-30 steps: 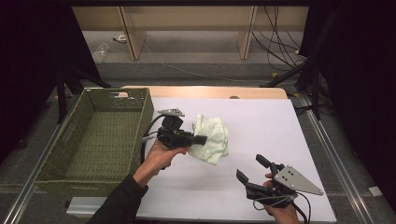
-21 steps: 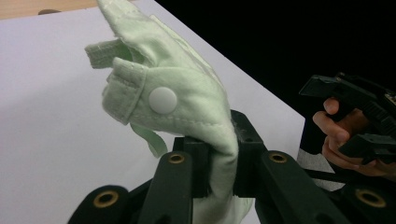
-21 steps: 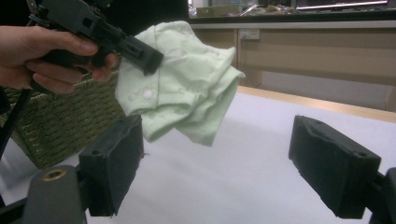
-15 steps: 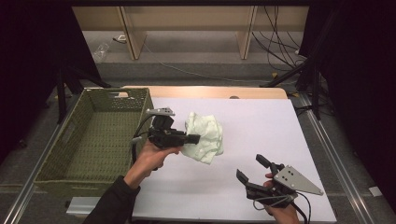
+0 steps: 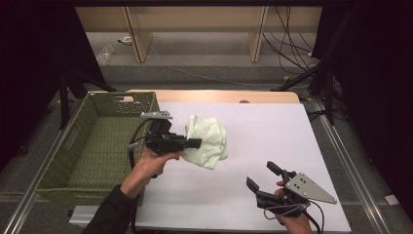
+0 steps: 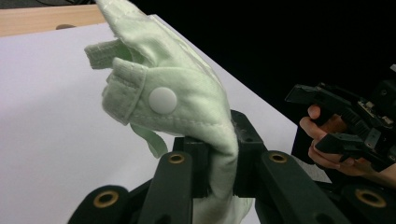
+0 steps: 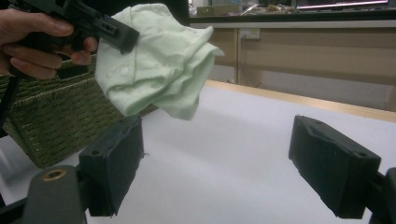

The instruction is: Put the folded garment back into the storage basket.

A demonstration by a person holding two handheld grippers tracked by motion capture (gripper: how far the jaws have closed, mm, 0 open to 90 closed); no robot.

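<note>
The left gripper (image 5: 195, 143), held in the person's left hand (image 5: 155, 163), has its jaws clamped on a fold of the pale green cloth (image 5: 207, 141); in the left gripper view the cloth (image 6: 163, 102) is pinched between the two black jaws and rises above them, showing a white snap button (image 6: 162, 100) and a stitched hem. The cloth hangs off the white table (image 5: 272, 136) — bunched and drooping from the jaw tips — just to the right of the green woven basket (image 5: 85, 146), which stands at the table's left edge. In the right gripper view the cloth (image 7: 156, 60) hangs clear of the table surface, with the basket wall (image 7: 60, 126) behind and below it and the left gripper (image 7: 119, 35) gripping its upper edge. The right gripper (image 5: 265, 178) sits low near the table's front right corner, well apart from the cloth, held in the right hand (image 5: 292, 219); its jaws stand wide apart with nothing between them, as the right gripper view shows — two black pads (image 7: 114, 161) with bare white table between. A grey three-cornered plate (image 5: 309, 187) tops the right gripper.
</note>
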